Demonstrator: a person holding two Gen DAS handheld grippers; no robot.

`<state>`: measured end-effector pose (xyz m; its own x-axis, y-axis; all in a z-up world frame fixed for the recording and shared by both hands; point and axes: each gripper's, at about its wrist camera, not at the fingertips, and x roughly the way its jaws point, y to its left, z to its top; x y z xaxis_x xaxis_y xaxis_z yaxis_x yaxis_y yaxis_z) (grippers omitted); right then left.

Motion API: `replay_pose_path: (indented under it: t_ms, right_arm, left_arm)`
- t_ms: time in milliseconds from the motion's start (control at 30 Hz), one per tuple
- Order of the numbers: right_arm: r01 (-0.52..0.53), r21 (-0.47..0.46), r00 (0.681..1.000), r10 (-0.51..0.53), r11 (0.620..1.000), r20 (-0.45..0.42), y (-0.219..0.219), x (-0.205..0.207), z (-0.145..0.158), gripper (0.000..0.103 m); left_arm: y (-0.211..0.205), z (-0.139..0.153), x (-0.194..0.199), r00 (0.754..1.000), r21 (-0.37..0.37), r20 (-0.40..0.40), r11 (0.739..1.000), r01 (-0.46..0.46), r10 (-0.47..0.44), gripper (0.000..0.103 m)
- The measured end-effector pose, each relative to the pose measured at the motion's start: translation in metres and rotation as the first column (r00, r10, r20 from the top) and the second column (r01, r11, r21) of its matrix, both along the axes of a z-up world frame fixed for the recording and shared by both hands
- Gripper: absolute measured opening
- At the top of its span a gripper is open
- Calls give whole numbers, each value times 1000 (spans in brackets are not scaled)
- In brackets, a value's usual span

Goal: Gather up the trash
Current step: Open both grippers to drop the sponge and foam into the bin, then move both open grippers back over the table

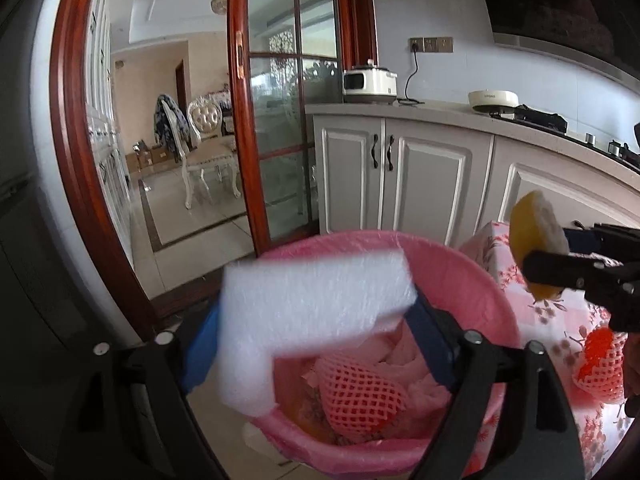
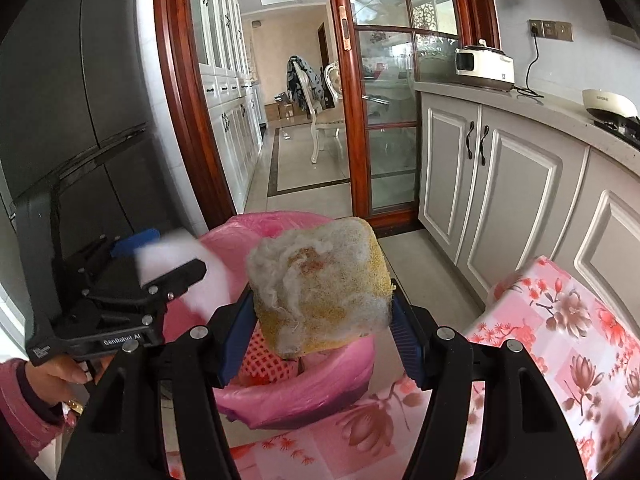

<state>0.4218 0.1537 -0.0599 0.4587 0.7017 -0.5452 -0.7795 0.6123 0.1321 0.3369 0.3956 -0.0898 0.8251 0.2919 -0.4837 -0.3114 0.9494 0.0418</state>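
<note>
My left gripper (image 1: 316, 320) is shut on a white foam block (image 1: 304, 308) and holds it over the pink-lined trash bin (image 1: 472, 288). The same block shows blurred in the right wrist view (image 2: 180, 256). My right gripper (image 2: 322, 312) is shut on a yellow pomelo peel (image 2: 320, 284) with white pith, held above the bin (image 2: 256, 224). That peel also shows at the right of the left wrist view (image 1: 532, 240). Inside the bin lies a red foam fruit net (image 1: 360, 400).
A table with a pink floral cloth (image 2: 560, 332) stands right of the bin; another red fruit net (image 1: 600, 364) lies on it. Grey cabinets (image 1: 420, 176) with a counter run along the right. A dark fridge (image 2: 68, 100) is left. A wooden-framed glass door (image 2: 384, 120) is behind.
</note>
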Motion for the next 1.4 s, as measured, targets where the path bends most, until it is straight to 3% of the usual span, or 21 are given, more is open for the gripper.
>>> replay_pose_path:
  t_ms: [333,400,600,867,1067,1400]
  right_arm:
    - [-54,9,998,55,998,-34,19,7,-14,65]
    - [-59,6,998,59,998,-37,25,6,-17,76]
    - [-32,7,999,32,999,-43,17,3,-19,77]
    - [28,31,999,-27,999,-16,-36,-21,3,79]
    - [104,24,995,-104,994,-13,-95,-46,4,82]
    - [283,22,959,-283,959,-26,-217,-84,-10,83]
  left_arm:
    - [21,0,-17,992,-22,44,993,-115,116,97]
    - [23,1,-24,991,-18,41,991,-129,130,98]
    - [17,1,-37,989,17,19,989,-146,145,98]
    - [-8,4,-55,987,12,23,987,-158,158,98]
    - [-58,10,-68,992,-7,26,993,-120,120,98]
    - [-159,-2,-79,999,-28,-32,999,30,-31,98]
